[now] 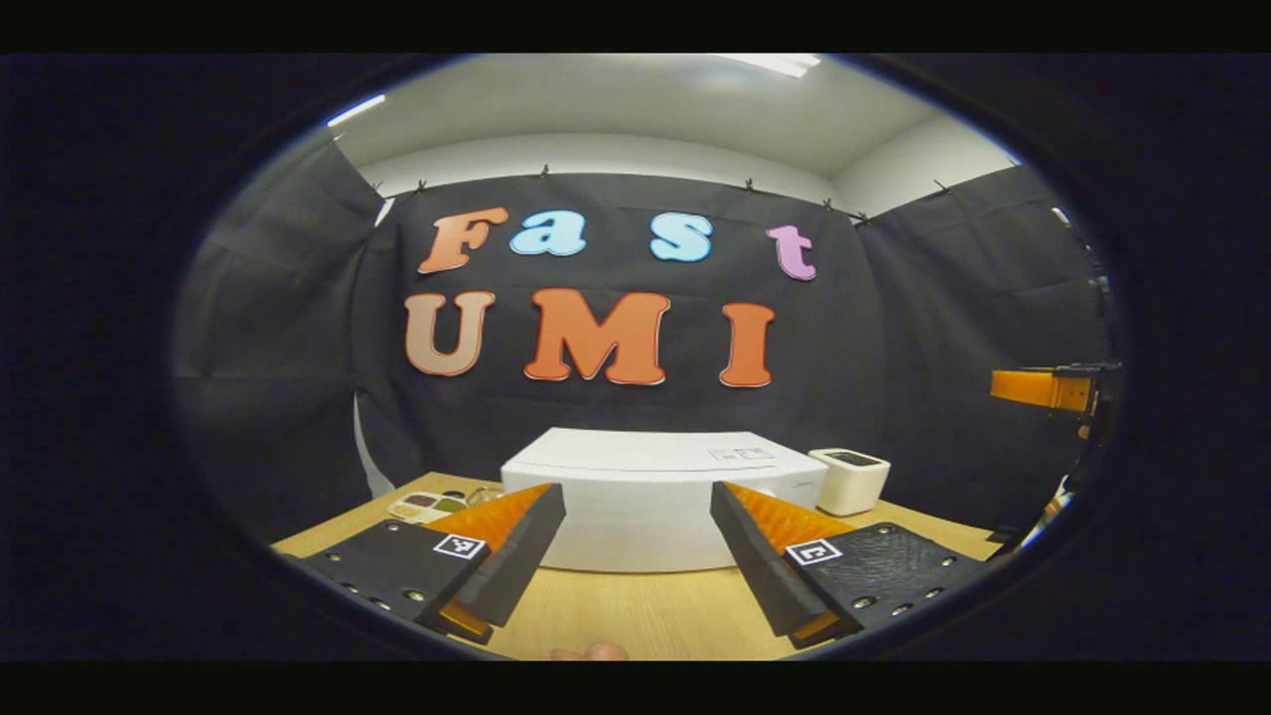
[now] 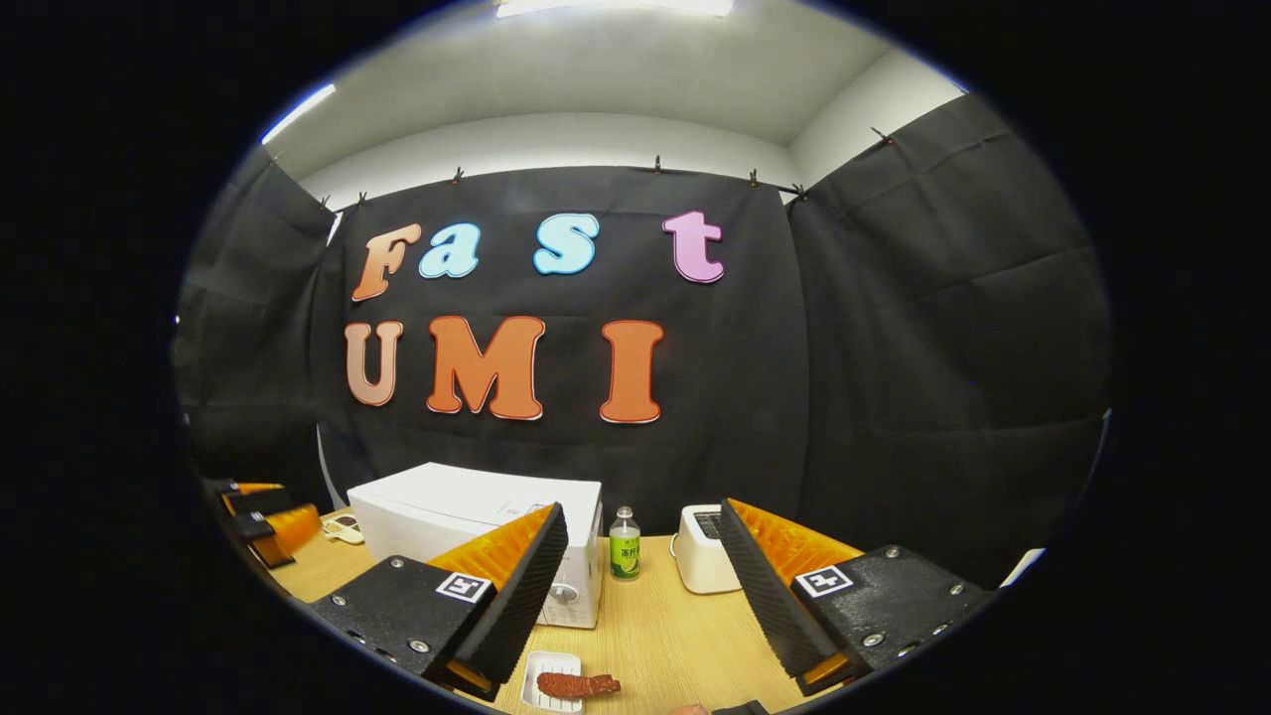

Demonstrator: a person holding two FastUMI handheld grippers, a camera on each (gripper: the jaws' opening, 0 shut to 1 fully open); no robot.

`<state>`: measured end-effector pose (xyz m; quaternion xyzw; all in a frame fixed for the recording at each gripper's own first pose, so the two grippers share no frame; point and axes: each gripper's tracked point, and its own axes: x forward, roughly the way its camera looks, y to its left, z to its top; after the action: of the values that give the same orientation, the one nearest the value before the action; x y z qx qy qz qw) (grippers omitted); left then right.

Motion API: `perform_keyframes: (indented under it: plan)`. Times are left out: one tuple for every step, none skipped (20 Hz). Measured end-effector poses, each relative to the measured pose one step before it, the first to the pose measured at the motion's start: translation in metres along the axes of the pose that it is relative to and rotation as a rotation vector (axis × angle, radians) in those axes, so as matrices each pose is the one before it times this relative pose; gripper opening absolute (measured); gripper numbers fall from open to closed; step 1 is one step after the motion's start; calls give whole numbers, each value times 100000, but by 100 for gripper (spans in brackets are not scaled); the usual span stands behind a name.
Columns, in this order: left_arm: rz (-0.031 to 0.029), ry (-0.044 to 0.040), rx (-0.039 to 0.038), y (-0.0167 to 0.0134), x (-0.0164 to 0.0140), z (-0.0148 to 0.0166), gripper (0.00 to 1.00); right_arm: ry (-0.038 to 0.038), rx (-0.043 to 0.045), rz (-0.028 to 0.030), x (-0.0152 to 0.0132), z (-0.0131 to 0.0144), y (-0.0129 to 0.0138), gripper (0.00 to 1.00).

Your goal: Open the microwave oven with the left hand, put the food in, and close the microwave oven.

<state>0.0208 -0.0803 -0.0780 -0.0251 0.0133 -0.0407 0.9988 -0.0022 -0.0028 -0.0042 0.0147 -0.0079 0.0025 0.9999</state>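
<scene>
White microwave (image 1: pixel 650 497) ahead between wide left tongs (image 1: pixel 637 541), food (image 2: pixel 577 684) below wide right tongs (image 2: pixel 643 566)

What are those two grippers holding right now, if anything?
Nothing. The left gripper and right gripper are both open with empty gaps, above the table.
</scene>
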Motion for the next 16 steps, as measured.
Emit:
perform_keyframes:
  plan:
    - [-1738, -34, -782, -1328, 526, -1049, 93, 380, 22, -159, 25, -190, -122, 96]
    - [-1637, 709, -45, -1176, 536, -969, 93, 255, 37, -172, -84, -174, -215, 96]
    - [-1291, 994, 652, -1092, 620, -1270, 93, 486, 22, -186, -160, -187, -245, 96]
    - [-630, 578, 552, -751, 621, -883, 93, 449, 53, -357, 45, -341, -199, 96]
    - [-621, 515, -60, -658, 697, -851, 92, 276, 95, -442, 48, -194, -267, 96]
    - [-1376, 833, -768, -907, 693, -852, 93, 152, 76, -349, -46, -185, -331, 96]
    - [-720, 730, -933, -893, 809, -1039, 93, 154, 36, -256, -41, -223, -246, 96]
    - [-155, 1416, 19, -618, 931, -1009, 93, 52, -3, -87, 150, -245, -220, 96]
    - [145, 895, 762, -556, 952, -785, 93, 149, -47, -277, 76, -224, -335, 96]
    - [584, 272, 1130, -394, 1006, -683, 93, 207, -70, -442, 14, -175, -327, 96]
    - [447, 322, 1085, -377, 1052, -611, 93, 210, 48, -542, 88, -208, -363, 96]
    - [-124, -43, 860, -375, 878, -598, 93, 256, 123, -528, 107, -166, -414, 96]
    - [-884, 461, 29, -715, 1311, -672, 93, 202, 159, -347, 115, -202, -293, 96]
    - [-1607, 1298, -703, -796, 1290, -927, 93, 276, 125, -215, 181, -230, -334, 96]
    - [-591, 2426, -155, -365, 1269, -1140, 93, 271, -74, -268, 152, -135, -262, 96]
    - [265, 1692, 127, -79, 970, -686, 93, 250, -329, -406, 135, -183, -375, 96]
